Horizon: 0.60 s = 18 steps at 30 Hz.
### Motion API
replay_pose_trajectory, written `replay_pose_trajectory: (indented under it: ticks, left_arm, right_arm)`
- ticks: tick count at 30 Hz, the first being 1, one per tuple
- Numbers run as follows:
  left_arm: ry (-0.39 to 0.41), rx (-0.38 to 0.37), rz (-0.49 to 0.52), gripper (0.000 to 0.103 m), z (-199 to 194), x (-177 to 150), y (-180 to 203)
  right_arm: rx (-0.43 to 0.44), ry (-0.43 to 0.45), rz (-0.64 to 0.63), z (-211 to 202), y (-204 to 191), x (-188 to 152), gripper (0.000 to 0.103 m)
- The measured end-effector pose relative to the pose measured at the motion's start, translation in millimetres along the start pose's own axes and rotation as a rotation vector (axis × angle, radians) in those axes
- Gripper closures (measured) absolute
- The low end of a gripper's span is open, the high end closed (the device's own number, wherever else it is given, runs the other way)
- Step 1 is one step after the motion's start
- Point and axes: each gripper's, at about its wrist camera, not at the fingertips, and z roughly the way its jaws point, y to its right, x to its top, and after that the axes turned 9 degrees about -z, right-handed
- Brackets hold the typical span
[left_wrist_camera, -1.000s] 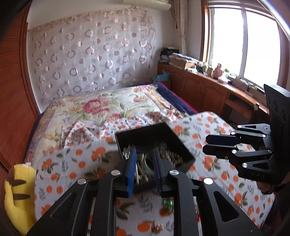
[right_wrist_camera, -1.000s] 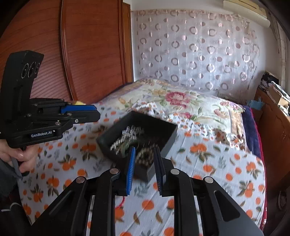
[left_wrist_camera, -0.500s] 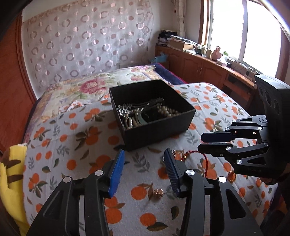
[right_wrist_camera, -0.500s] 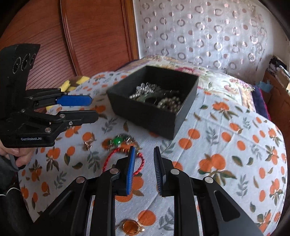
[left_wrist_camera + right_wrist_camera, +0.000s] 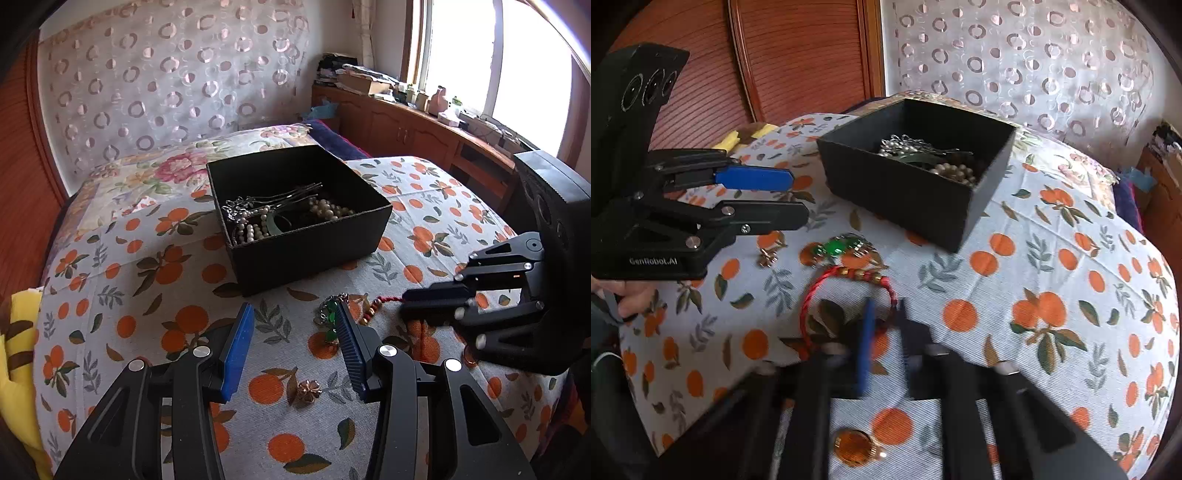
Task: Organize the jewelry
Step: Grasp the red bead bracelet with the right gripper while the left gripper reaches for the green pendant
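Observation:
A black box (image 5: 306, 243) (image 5: 908, 192) holds pearl strands and silver hairpins. On the orange-print cloth in front of it lie a green-stone piece (image 5: 838, 247) (image 5: 330, 314), a red cord bracelet (image 5: 846, 295), a small gold flower (image 5: 309, 388) (image 5: 767, 256) and an amber ring (image 5: 855, 445). My left gripper (image 5: 293, 332) is open and empty above the cloth, the gold flower between its arms. My right gripper (image 5: 884, 314) is low over the red bracelet, blurred, its fingers a narrow gap apart, holding nothing that I can see.
A yellow plush toy (image 5: 18, 350) lies at the cloth's left edge. A flowered bedspread (image 5: 147, 173) lies behind the box. A wooden cabinet (image 5: 406, 125) with clutter runs under the window at right. A wooden panel wall (image 5: 798, 55) stands on the left.
Both grippers came down from above the box to the cloth in front of it. The left gripper opened wide. The right gripper dropped onto the red bracelet.

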Motion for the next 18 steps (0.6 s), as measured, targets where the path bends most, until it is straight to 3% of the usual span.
replay_pose_trajectory:
  ticks: [18]
  left_arm:
    - [-0.076, -0.020, 0.046, 0.060, 24, 0, 23]
  right_arm:
    - [-0.096, 0.049, 0.115, -23, 41, -30, 0.099]
